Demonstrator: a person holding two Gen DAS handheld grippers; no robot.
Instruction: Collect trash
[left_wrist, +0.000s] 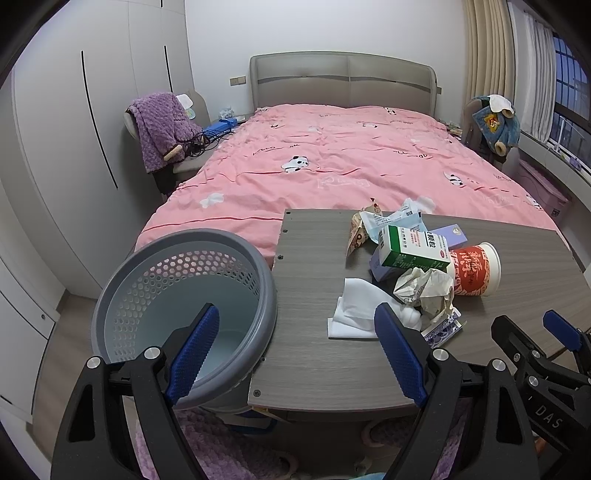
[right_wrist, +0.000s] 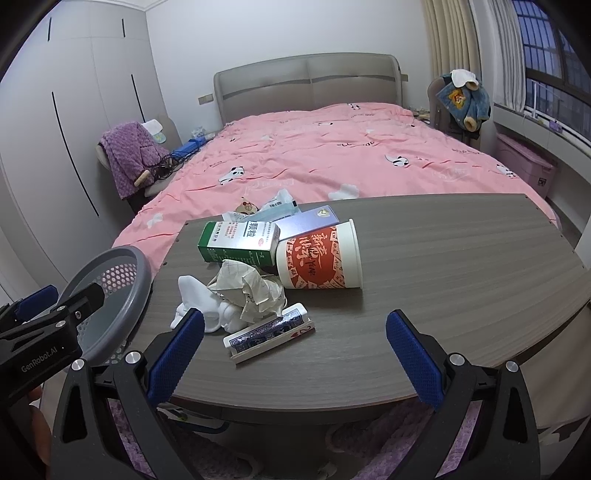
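Grey wood-grain table (right_wrist: 443, 258) before pink bed (right_wrist: 332, 158); both grippers' fingers (left_wrist: 400, 354) (right_wrist: 413, 354) spread wide, empty.

"GenRobot.AI" marks the left gripper (right_wrist: 37, 306); "DAS" marks the right gripper (left_wrist: 546, 332).

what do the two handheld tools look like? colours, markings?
Both match: black angular frames with triangular cut-outs, silver round bolts at the pivots, and blue finely textured pads on the fingers. Left tool body reads "GenRobot.AI" in the right wrist view; right tool shows "DAS" lettering in the left view. No cables or sleeves visible.
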